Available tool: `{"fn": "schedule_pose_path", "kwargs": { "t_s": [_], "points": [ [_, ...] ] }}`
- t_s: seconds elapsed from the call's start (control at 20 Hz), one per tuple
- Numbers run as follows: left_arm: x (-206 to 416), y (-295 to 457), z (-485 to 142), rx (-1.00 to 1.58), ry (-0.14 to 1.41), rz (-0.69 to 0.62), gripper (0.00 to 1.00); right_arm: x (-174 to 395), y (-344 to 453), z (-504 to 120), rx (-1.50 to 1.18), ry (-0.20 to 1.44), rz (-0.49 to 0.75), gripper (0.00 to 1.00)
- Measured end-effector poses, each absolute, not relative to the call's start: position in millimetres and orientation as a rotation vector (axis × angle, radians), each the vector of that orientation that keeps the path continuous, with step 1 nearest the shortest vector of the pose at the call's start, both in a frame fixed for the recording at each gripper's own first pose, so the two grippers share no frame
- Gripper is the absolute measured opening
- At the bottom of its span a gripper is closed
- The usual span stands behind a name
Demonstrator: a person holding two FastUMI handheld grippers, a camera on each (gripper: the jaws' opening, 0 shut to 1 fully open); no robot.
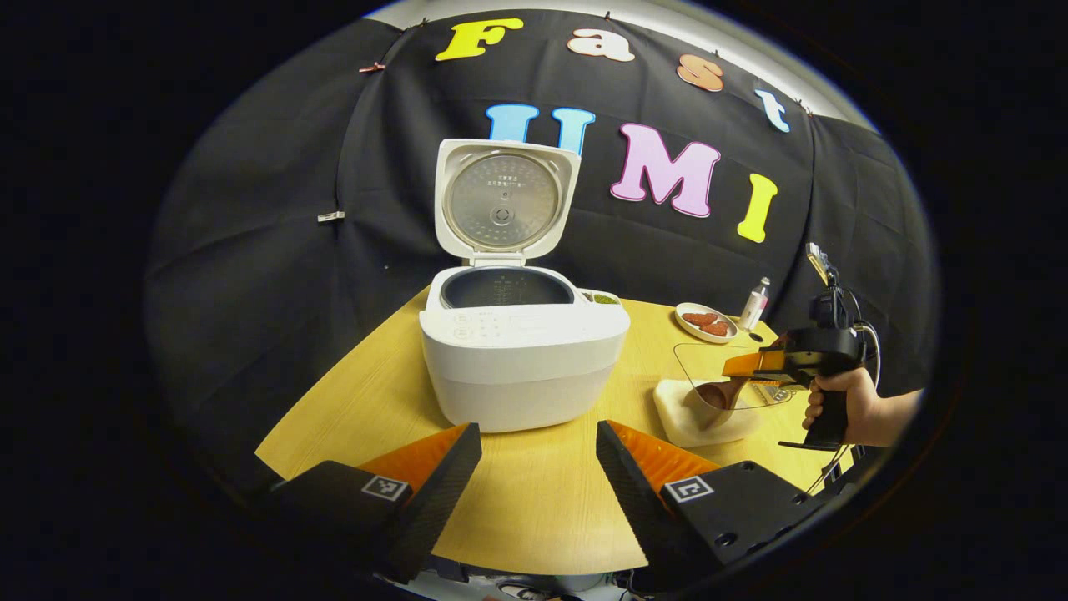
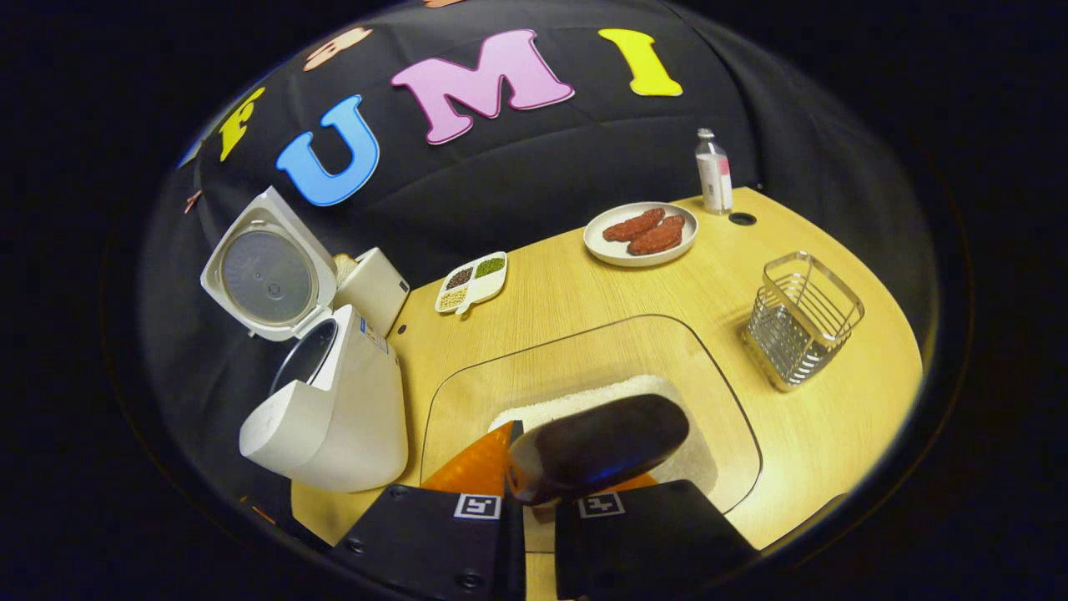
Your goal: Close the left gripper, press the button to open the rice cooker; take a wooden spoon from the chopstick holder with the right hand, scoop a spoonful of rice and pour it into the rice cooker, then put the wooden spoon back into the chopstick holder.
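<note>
the glossy white plastic rice cooker [image 1: 523, 359] stands at the centre of the left gripper view on the pale wood-grain table [image 1: 542, 501], its rounded-square lid [image 1: 505, 200] swung upright to show a dull silver inner plate, the dark round pot [image 1: 506, 288] open below. at the bottom of that view the left gripper [image 1: 538, 467] has its two ribbed black-and-orange fingers spread wide apart, released, with bare table between them.

at the right edge of the left gripper view a hand [image 1: 843, 401] grips the handle of the right gripper [image 1: 755, 367], whose orange fingers clench the stem of the brown wooden spoon [image 1: 722, 392]; the spoon's bowl dips inside the clear, rounded glass bowl holding white rice [image 1: 709, 413].

in the right gripper view, low centre, the spoon's smooth dark oval bowl [image 2: 596, 446] lies just over the grainy white heap of rice [image 2: 584, 401], and the glass bowl's rim [image 2: 726, 392] curves around it. the fingers are grasping the handle from both sides. the silver wire-mesh chopstick holder [image 2: 801, 321], square and open-topped, stands at mid right, apart from the bowl. toward the upper centre sit a round white plate of reddish-brown patties [image 2: 641, 234], a small clear bottle [image 2: 713, 171], and a white divided dish of beans [image 2: 471, 282]. the cooker [image 2: 334, 409] is at lower left, lid raised.
</note>
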State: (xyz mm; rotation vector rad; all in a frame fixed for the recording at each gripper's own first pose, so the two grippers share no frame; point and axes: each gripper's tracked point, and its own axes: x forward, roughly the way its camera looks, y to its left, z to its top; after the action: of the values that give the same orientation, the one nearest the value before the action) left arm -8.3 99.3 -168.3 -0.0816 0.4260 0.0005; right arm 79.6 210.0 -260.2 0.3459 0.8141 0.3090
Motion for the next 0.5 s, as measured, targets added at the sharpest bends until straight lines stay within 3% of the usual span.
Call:
{"fn": "schedule_pose_path", "kwargs": {
  "t_s": [0.05, 0.5],
  "points": [
    [-8.2, 97.8, -168.4, -0.077, 0.425, -0.003, 0.95, 76.5, 210.6, -259.6, 0.381, 0.830, 0.301, 0.14],
    [-12.7, 102.4, -168.6, -0.081, 0.432, 0.019, 0.96, 74.8, 216.2, -260.2, 0.591, 0.941, 0.238, 0.18]
  ]
}}
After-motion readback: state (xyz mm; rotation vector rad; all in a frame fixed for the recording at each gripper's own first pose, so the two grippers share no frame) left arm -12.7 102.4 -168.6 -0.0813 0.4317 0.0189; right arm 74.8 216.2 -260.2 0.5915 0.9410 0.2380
